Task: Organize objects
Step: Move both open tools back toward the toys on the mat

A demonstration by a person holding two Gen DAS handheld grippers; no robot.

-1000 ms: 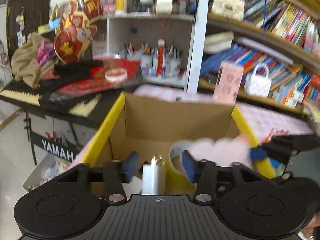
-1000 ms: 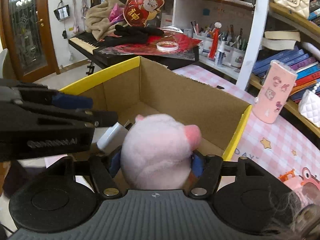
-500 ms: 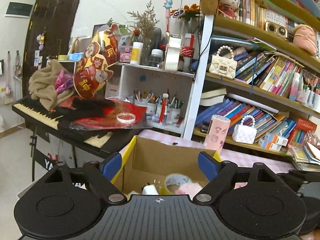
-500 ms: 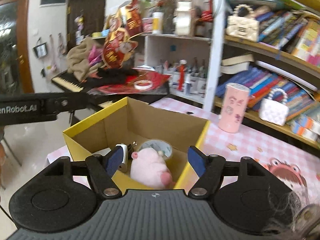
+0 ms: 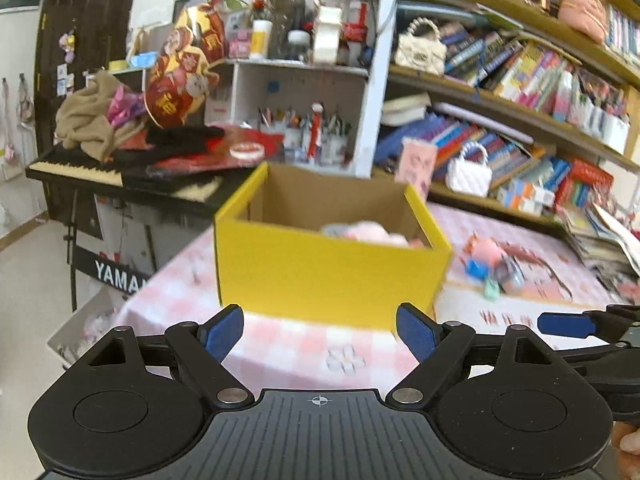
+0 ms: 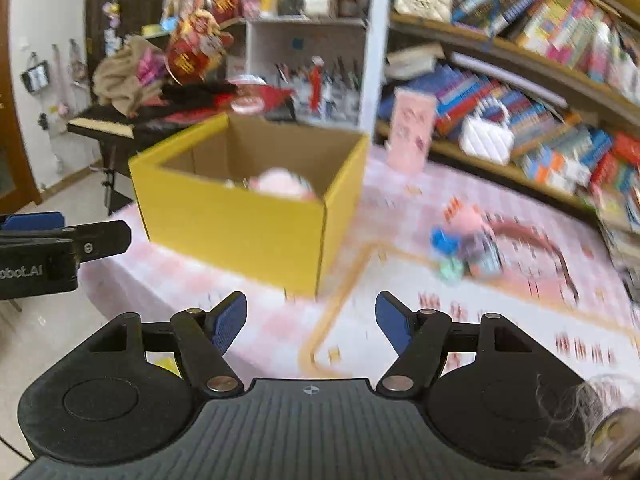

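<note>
A yellow cardboard box (image 5: 324, 268) (image 6: 236, 216) stands on the pink checked tablecloth (image 5: 288, 344) (image 6: 400, 292). Inside it lies a pink plush toy (image 5: 366, 232) (image 6: 280, 182). My left gripper (image 5: 320, 330) is open and empty, held back from the box's near wall. My right gripper (image 6: 312, 320) is open and empty too, off the box's near right corner. Small toys (image 5: 494, 264) (image 6: 464, 244), pink, blue and green, lie blurred on the cloth to the right of the box. Each gripper's blue-tipped finger shows at the edge of the other's view.
A pink patterned canister (image 6: 412, 136) stands behind the box. Bookshelves (image 5: 520, 120) run along the right, with a white handbag (image 6: 486, 140). A cluttered keyboard piano (image 5: 120, 168) stands to the left, with floor beside it. Stacked papers (image 5: 600, 236) lie at the table's right.
Both grippers have let go inside the box and drawn back from it. The plush toy left the right gripper and stays in the box. The left jaws spread wider.
</note>
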